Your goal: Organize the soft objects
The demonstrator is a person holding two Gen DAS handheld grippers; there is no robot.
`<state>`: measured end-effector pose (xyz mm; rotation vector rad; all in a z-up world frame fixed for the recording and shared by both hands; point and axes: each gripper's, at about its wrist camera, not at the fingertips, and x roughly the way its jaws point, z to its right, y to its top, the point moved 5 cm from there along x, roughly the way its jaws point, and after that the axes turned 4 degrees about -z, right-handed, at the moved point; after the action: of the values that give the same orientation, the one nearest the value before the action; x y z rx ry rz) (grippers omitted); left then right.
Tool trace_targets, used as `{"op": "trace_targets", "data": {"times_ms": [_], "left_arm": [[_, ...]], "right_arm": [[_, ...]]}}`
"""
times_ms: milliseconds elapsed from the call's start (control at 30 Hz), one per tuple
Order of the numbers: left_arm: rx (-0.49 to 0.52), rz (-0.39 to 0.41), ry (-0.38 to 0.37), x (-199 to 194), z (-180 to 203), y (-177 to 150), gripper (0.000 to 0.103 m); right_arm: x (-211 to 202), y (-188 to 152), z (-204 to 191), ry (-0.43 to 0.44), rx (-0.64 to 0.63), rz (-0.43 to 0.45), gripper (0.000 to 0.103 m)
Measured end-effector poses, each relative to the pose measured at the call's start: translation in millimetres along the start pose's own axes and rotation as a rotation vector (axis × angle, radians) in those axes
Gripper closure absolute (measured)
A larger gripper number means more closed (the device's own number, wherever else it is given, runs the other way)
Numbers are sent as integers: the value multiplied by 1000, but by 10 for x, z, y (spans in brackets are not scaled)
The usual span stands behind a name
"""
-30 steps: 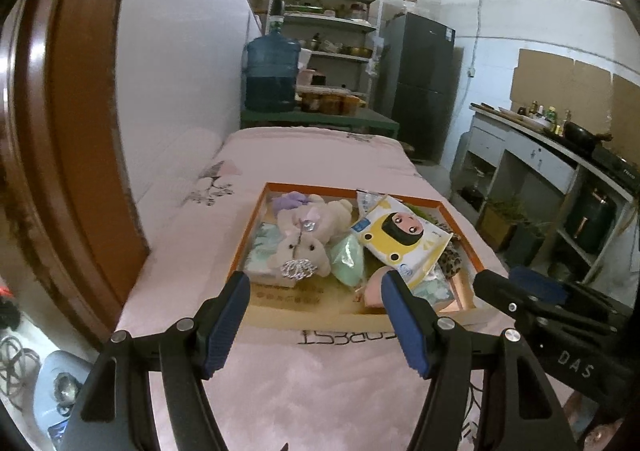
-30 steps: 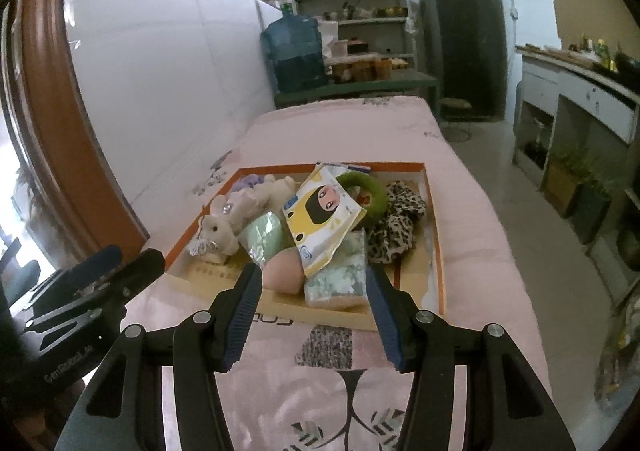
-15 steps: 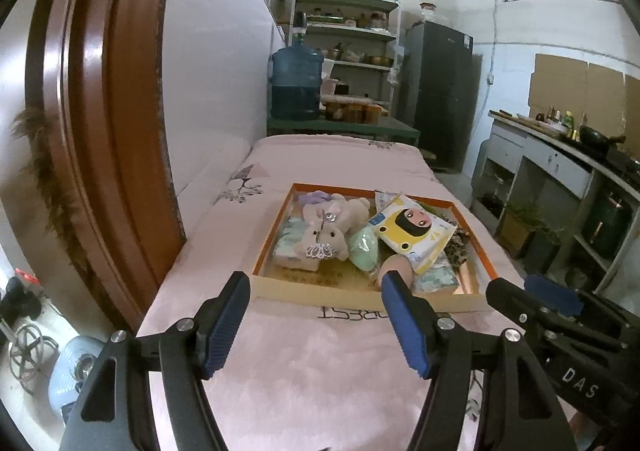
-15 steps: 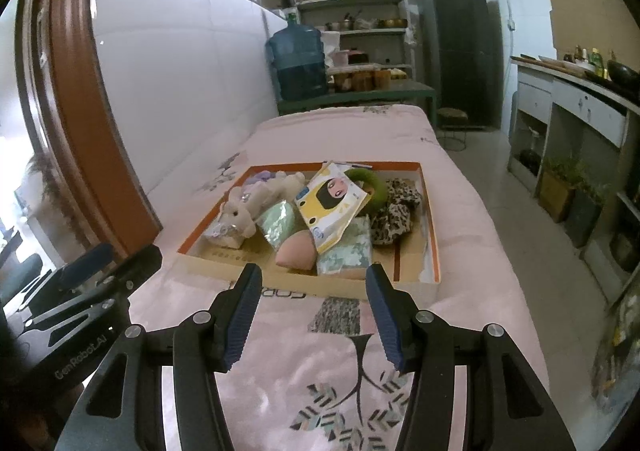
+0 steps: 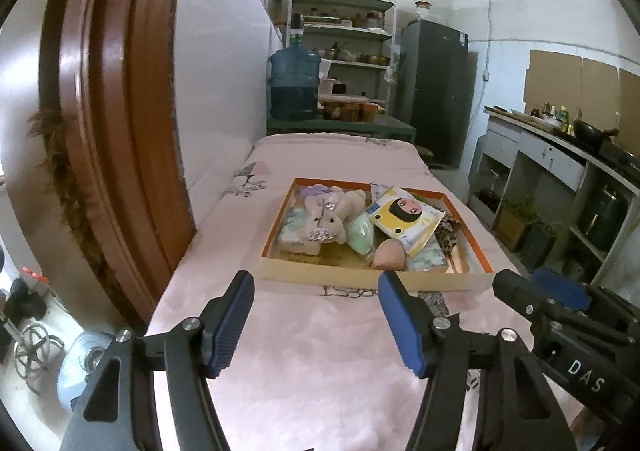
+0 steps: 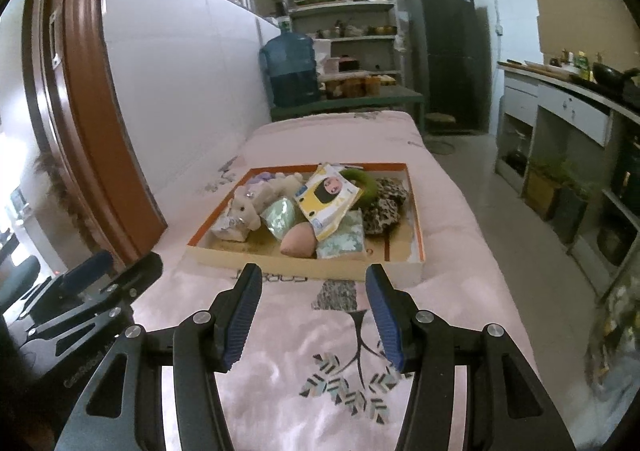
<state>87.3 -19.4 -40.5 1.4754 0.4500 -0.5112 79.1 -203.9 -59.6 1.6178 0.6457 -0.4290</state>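
An orange-rimmed cardboard tray (image 5: pixel 276 225) (image 6: pixel 418 227) sits on a pink bedspread and holds soft things: a beige plush bunny (image 5: pixel 332 211) (image 6: pixel 248 211), a yellow wipes pack (image 5: pixel 404 217) (image 6: pixel 326 199), a pale green pouch (image 5: pixel 360 237) (image 6: pixel 282 221), a pink sponge (image 5: pixel 388 255) (image 6: pixel 298 241), tissue packs (image 6: pixel 342 241), a green ring (image 6: pixel 366 185) and a leopard-print cloth (image 6: pixel 386 205). My left gripper (image 5: pixel 316 317) is open and empty, short of the tray's near edge. My right gripper (image 6: pixel 314 311) is open and empty, also short of the tray.
The pink bedspread (image 5: pixel 320 371) stretches between grippers and tray. A brown door frame (image 5: pixel 120 131) stands left. A blue water jug (image 5: pixel 294 85), shelves and a dark fridge (image 5: pixel 436 91) stand at the back. A kitchen counter (image 5: pixel 560 147) runs on the right.
Both grippers have pulled back from the tray and risen; the tray looks smaller and farther. Both stay open and empty.
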Motion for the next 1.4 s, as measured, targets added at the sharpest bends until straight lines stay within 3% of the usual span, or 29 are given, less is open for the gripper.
{"op": "trace_targets", "data": {"times_ms": [400,900,1400], "left_arm": [[-15,17,39,-293,-123,-77,39],[-19,9,48,-302,-121,-140,39],[-20,12,50,-303,-129,-143,39]], "right_arm": [[-159,-201,-204,12,-26,-9,47],[-346,-230,-260,-5,-55,44,47],[-322,-245,-268,-7,-59,34,47]]}}
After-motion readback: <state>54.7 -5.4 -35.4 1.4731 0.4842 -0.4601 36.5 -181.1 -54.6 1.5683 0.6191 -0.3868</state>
